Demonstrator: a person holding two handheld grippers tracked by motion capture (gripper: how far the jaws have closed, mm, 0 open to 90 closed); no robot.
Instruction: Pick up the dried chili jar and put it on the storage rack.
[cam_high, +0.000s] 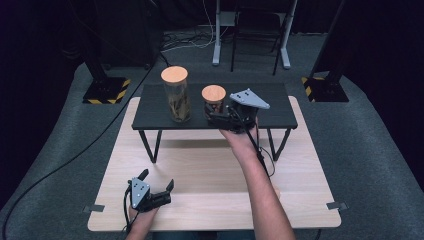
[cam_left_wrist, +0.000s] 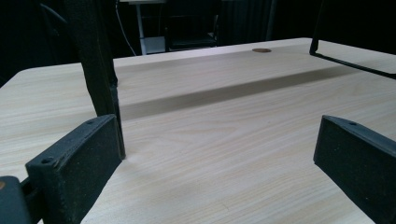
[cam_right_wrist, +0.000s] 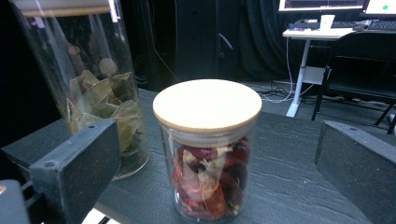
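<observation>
Two jars (cam_right_wrist: 205, 154) between right tongs (cam_right_wrist: 219, 177); high view hides contents.

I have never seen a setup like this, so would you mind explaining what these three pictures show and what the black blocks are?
A person works at a wooden table holding a two-jaw gripper in each hand. The high view looks down from above; the other two come from cameras riding on the grippers, and the black blocks are each gripper's own jaws. The left gripper is open above bare table, holding nothing. The right gripper is open at a short jar of red dried pieces with a wooden lid, its jaws on either side, not yet closed. The jar stands on a small black shelf, beside a tall jar of dried leaves.
</observation>
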